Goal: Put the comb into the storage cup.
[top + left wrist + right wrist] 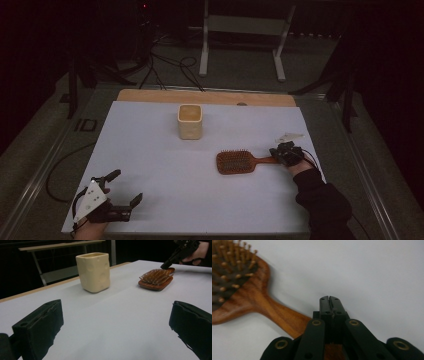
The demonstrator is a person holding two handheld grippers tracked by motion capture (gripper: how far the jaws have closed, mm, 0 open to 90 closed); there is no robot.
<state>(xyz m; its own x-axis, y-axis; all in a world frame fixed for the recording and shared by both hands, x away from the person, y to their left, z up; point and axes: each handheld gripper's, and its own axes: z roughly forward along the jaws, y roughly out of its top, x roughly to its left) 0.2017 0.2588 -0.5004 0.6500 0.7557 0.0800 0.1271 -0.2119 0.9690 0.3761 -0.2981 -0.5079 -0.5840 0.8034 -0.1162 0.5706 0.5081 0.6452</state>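
A wooden paddle hairbrush (pixel 235 162) (pixel 156 278) (pixel 242 295) lies bristles up on the white table, its handle pointing right. My right gripper (pixel 276 152) (pixel 329 298) is shut, its jaws pressed together just over the end of the handle, which runs underneath them. From the left gripper view the right gripper (pixel 166 265) slants down to the handle. A cream square cup (pixel 190 121) (pixel 93 272) stands upright behind the brush. My left gripper (pixel 127 186) (pixel 117 322) rests open at the front left, nothing between its jaws.
The white table sheet (pixel 150 150) ends in a wooden strip (pixel 150 95) at the far edge. Beyond it are floor cables (pixel 165 70) and a white metal stand (pixel 242 35). A dark sleeve (pixel 322 202) comes in at the front right.
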